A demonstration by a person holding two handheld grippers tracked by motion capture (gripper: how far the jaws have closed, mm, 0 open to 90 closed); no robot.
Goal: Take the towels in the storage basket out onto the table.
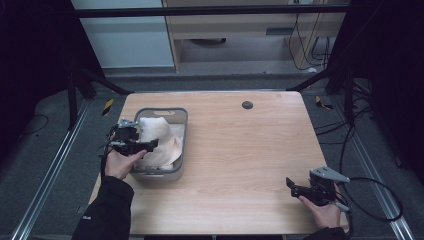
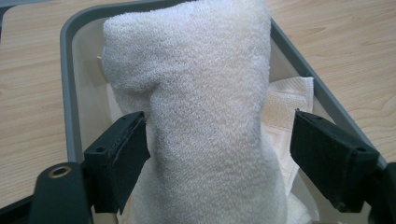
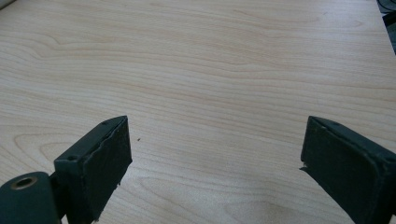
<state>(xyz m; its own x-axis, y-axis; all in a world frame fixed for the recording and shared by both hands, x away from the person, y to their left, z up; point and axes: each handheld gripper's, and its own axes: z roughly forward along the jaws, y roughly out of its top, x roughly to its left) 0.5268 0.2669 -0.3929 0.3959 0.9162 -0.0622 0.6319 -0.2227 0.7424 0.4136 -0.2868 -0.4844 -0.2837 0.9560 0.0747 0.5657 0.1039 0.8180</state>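
A rolled white towel [image 1: 152, 131] [image 2: 196, 93] stands in a grey basket [image 1: 181, 145] [image 2: 67, 93] on the left half of the wooden table. My left gripper [image 1: 145, 142] [image 2: 219, 154] is open with the towel between its jaws; the left jaw touches the terry cloth and the right jaw stands clear of it. A flatter white cloth [image 2: 285, 107] lies under the towel in the basket. At the table's front right my right gripper [image 1: 295, 187] [image 3: 215, 158] is open just above bare wood, with nothing between its jaws.
A small black round grommet [image 1: 247, 105] sits near the table's far edge. A black cable [image 1: 380, 200] loops off the right side. Bare wood [image 1: 240, 150] stretches between the basket and the right gripper. Black frame legs stand beyond the far corners.
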